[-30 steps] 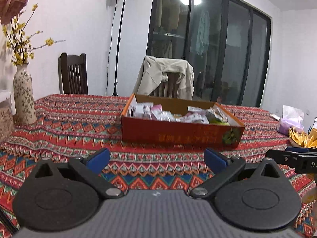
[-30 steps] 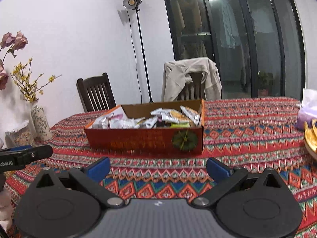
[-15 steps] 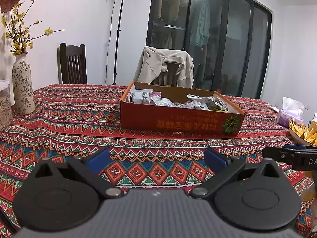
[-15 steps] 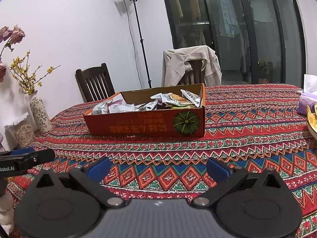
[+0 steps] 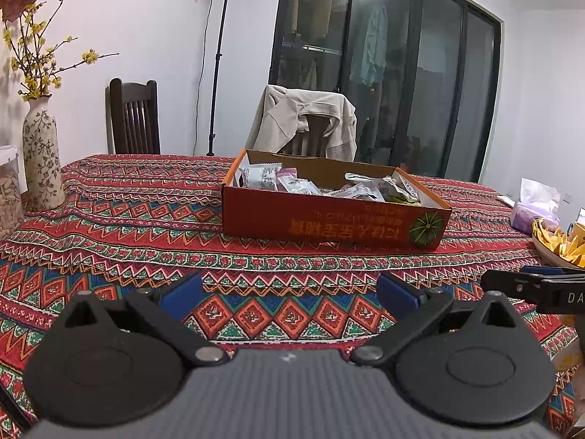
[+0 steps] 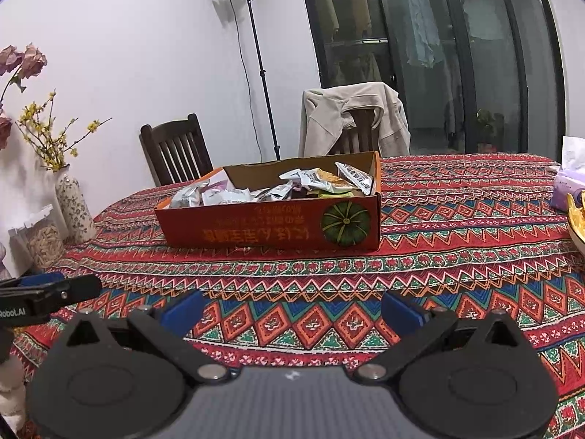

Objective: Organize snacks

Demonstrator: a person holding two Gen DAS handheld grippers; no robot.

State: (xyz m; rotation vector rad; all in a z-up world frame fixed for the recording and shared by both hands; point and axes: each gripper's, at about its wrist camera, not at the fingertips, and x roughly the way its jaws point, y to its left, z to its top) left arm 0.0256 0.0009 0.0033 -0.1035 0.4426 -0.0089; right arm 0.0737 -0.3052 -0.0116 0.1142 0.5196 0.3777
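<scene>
Left gripper [image 5: 289, 289]: jaws spread wide, nothing between them; it hangs low over the patterned tablecloth [image 5: 128, 219], short of the box.
Right gripper [image 6: 290, 305]: jaws likewise apart and empty, level with the left one and beside it.
Snacks [image 6: 292, 186]: wrapped packets lie heaped inside the orange cardboard box [image 6: 270, 232] at mid-table; none shows on the cloth outside it.
Stage: the heap fits either packets gathered in already or a jumble awaiting sorting; these views cannot settle which.
Risk 1: the packets overlap, so a pinch may catch 2 at once or slip off glossy film.
Risk 2: the box looks light; a push on its wall may slide it and ruck the cloth.
Risk 3: the vase [image 5: 42, 153] stands at the left edge, a dish [image 5: 559, 245] of yellow pieces at the right; a wide swing could strike either.
</scene>
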